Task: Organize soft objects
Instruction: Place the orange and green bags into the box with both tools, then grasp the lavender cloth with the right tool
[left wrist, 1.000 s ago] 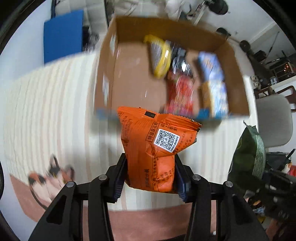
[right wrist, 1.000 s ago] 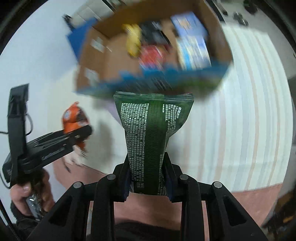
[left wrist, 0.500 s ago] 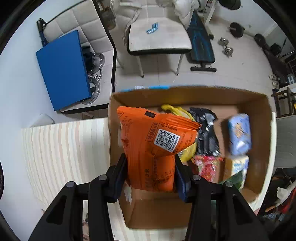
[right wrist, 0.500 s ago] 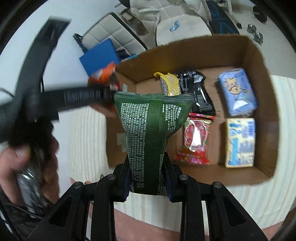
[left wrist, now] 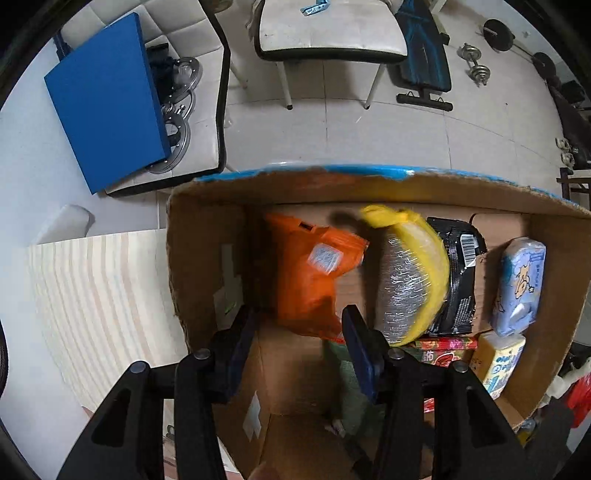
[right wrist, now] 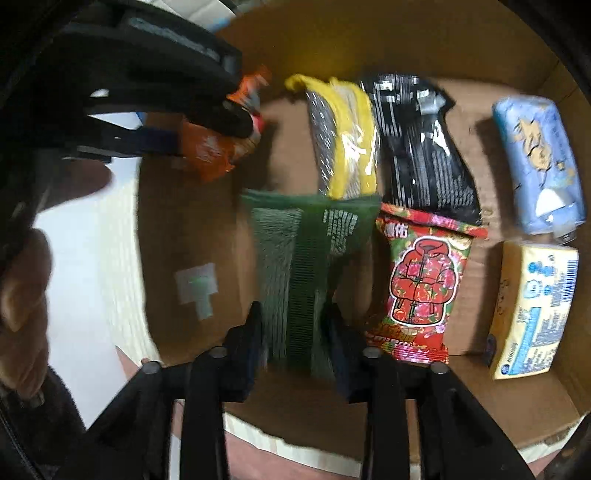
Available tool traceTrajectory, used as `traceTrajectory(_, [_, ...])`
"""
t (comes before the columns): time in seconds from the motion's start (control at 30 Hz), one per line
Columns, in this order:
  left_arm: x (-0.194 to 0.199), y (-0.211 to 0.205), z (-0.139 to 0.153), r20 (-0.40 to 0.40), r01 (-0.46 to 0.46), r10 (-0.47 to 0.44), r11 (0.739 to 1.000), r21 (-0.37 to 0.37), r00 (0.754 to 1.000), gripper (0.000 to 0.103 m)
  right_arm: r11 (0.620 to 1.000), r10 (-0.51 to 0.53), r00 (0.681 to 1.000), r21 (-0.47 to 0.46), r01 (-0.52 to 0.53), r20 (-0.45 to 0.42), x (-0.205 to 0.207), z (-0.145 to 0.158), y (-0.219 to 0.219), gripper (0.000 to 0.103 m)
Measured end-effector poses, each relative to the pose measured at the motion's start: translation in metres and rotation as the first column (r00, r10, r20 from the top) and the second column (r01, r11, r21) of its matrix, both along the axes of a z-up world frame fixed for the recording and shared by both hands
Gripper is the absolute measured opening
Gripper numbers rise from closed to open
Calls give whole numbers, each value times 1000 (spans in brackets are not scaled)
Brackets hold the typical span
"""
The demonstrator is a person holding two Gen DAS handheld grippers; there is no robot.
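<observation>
An orange snack bag lies blurred in the cardboard box, just beyond my left gripper, whose jaws stand open and apart from it. It also shows in the right wrist view. My right gripper is low in the box with a green snack bag between its fingers; the bag is blurred and the jaws look slightly parted. The green bag shows faintly in the left wrist view.
The box also holds a yellow and silver pack, a black pack, a red pack, a blue tissue pack and a yellow tissue pack. A striped table bears the box. Chairs stand beyond.
Both grippers moved down into the box. The left jaws opened and the orange bag dropped out. The right jaws widened around the green bag.
</observation>
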State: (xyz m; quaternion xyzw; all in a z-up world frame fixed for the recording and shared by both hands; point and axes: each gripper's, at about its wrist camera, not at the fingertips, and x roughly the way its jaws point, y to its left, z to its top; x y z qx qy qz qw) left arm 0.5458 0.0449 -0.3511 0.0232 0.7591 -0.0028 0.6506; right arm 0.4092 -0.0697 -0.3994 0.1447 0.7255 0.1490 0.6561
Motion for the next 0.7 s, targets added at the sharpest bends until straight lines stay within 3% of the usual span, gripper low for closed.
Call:
traceTrajectory(0.03, [0, -1, 0, 1, 1, -1, 1000, -5, 1000, 53, 1000, -2, 1000, 0, 2, 3, 0, 0, 0, 69])
traceTrajectory(0.07, [0, -1, 2, 6, 1, -1, 1000, -7, 1000, 61, 1000, -4, 1000, 4, 4, 3, 0, 1, -1, 71])
traceTrajectory(0.2, [-2, -1, 11, 38, -3, 3, 1000, -13, 999, 64, 1000, -9, 1000, -20, 10, 21, 0, 7, -4, 72])
traceTrajectory(0.27, [-3, -2, 15, 47, -1, 3, 999, -32, 999, 79, 999, 0, 1000, -51, 2, 29, -1, 11, -4, 75])
traceTrajectory(0.33, [-7, -6, 21, 66, 6, -4, 1000, -24, 998, 91, 996, 12, 999, -94, -8, 41, -3, 15, -8, 97])
traceTrajectory(0.4, [-11, -10, 26, 84, 21, -21, 1000, -1, 996, 94, 989, 17, 998, -146, -7, 63, -3, 18, -8, 103])
traceTrajectory(0.7, [-43, -14, 64, 197, 35, -37, 999, 14, 980, 95, 974, 8, 990, -226, 25, 141, -9, 54, -33, 103])
